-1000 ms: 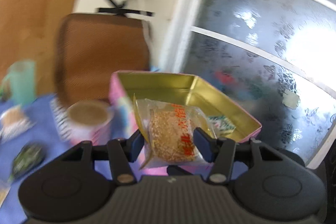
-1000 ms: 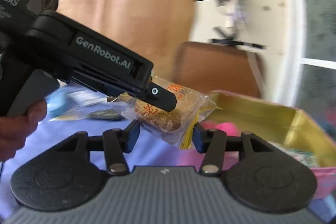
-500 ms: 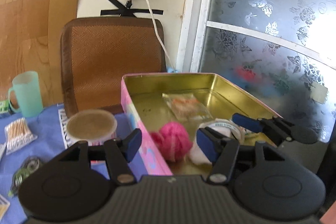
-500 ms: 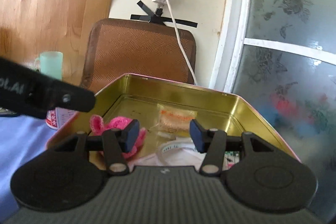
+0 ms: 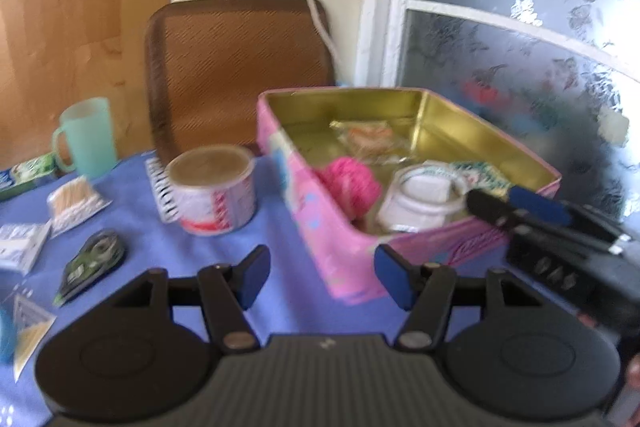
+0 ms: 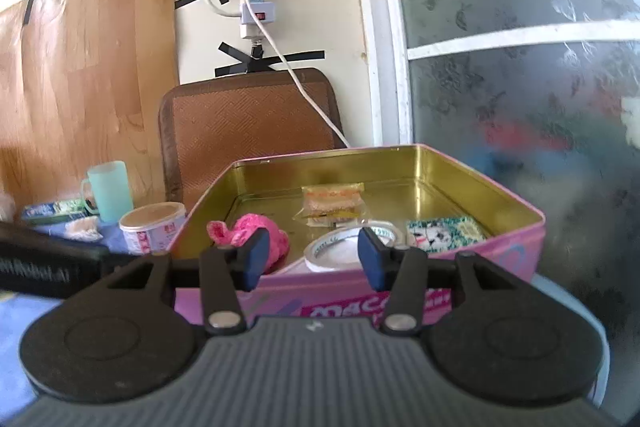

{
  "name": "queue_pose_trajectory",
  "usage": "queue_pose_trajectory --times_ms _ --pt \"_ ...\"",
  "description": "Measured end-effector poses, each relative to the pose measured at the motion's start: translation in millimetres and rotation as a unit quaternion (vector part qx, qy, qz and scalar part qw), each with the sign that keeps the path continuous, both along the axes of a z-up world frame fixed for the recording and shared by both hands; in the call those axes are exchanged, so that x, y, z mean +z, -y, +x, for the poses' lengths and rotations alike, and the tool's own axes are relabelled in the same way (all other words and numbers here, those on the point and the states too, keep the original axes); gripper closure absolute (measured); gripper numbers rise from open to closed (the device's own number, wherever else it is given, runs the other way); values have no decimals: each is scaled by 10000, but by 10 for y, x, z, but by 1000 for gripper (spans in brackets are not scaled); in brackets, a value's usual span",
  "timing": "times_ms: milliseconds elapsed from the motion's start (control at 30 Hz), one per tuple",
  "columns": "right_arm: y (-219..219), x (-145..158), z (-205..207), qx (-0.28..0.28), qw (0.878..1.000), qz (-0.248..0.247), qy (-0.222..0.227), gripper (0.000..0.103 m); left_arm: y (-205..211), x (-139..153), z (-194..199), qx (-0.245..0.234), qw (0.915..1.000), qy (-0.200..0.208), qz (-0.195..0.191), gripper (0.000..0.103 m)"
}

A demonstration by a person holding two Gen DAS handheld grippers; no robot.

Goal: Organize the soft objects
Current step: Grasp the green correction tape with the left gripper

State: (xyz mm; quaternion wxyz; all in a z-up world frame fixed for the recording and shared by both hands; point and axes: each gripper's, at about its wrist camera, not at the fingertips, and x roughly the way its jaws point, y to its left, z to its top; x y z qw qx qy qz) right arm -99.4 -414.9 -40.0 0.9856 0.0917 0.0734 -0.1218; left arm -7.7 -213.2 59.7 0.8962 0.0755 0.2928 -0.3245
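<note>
four soft or small things lie inside the open pink rectangular tin with the gold lining (image 6: 516,227), which stands on the blue cloth-covered table (image 5: 280,227): a clear plastic packet holding a sesame-crusted cake (image 6: 334,203) lies flat on the tin's floor toward its far wall, a fuzzy bright pink ball (image 6: 260,233) sits in the tin's near-left part, a white roll of tape (image 6: 344,247) lies just beside the ball toward the tin's near wall, and a small teal patterned packet with a cat face (image 6: 444,233) rests in the tin's near-right corner. the right gripper (image 6: 310,259) hovers in front of the tin's near wall, its blue-padded jaws spread wide with nothing between them. the left gripper (image 5: 320,277) hangs over the blue cloth just off the tin's near-left corner, jaws likewise wide apart and empty. left of the tin stands a round white tub with red print and a tan lid (image 5: 212,193); further left are a mint green plastic mug (image 5: 88,137), a clear bag of cotton swabs (image 5: 74,201) and a green correction-tape dispenser (image 5: 94,259). behind the tin leans a brown woven chair back (image 6: 248,127).
</note>
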Motion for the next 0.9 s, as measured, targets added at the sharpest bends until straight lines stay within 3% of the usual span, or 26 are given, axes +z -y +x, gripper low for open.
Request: queue_pose_trajectory --times_ms 333,567,900 --pt "-211 18 4 205 9995 231 -115 51 -452 -190 32 635 9977 -92 210 41" --pt "-451 47 63 462 9987 -5 -203 51 -751 -320 93 971 9948 -208 219 41" --pt "-841 79 126 1061 9928 -455 -318 51 -1399 -458 155 1553 9877 0 203 37"
